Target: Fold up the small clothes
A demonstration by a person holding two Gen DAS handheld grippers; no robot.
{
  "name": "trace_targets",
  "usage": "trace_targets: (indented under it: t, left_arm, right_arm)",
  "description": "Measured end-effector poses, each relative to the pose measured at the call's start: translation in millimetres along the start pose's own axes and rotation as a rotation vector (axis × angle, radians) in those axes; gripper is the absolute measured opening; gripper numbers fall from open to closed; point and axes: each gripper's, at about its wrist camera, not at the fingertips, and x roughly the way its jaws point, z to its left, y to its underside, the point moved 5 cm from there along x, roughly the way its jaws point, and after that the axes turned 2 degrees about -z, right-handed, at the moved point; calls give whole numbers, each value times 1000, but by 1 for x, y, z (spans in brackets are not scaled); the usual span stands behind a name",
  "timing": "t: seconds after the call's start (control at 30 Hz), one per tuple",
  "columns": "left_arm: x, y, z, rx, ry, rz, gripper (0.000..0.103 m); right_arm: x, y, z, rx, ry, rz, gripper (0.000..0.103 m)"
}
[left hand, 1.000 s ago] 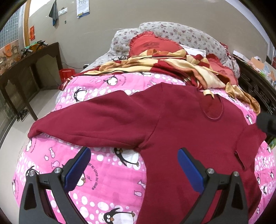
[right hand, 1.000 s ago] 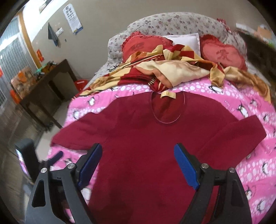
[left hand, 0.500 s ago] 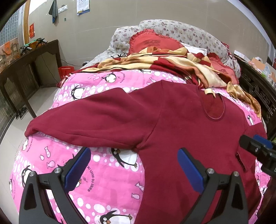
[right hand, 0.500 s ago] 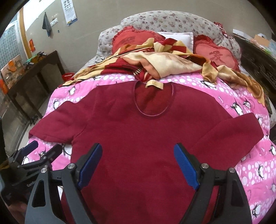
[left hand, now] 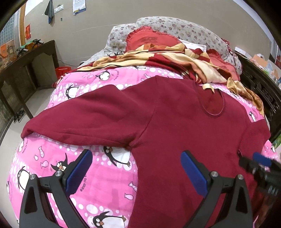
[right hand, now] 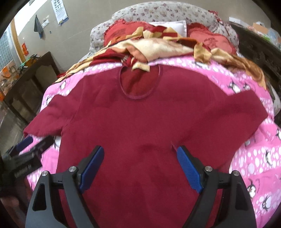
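On the pink penguin blanket [left hand: 105, 175] lies a dark red sweater [right hand: 140, 122], sleeves spread — above it the left gripper [left hand: 136, 168] and right gripper [right hand: 138, 166] hover, fingers wide apart, holding nothing.

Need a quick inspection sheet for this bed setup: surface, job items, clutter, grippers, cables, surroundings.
Surface: pink penguin blanket covering the bed.
Job's things: dark red sweater lying flat, both sleeves spread out, neckline toward the pillows.
Clutter: red and gold cloth bunched at the collar; red cushions; eyeglasses.
Grippers: left hand-held gripper open, over the sweater's side edge; right hand-held gripper open, over the lower body; neither holds fabric.
Cables: one dark cord along the wall base.
Surroundings: dark wooden table, red bin, wall calendar.
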Motion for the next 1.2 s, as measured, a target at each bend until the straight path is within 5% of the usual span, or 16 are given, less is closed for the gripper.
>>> trace_targets:
  t: [0.27, 0.53, 0.93, 1.2]
  left_arm:
    - [-5, 6, -12, 1, 13, 13, 102]
    - [-14, 9, -34, 31, 35, 10, 102]
    - [-40, 6, -76, 73, 88, -13, 102]
    - [-66, 3, -96, 129, 122, -43, 102]
  right_arm:
    - [-20, 62, -16, -39, -122, 76, 99]
    - [-56, 121, -51, -179, 20, 113, 98]
    - [-145, 122, -123, -303, 300, 76, 97]
    - [-209, 83, -152, -273, 359, -33, 97]
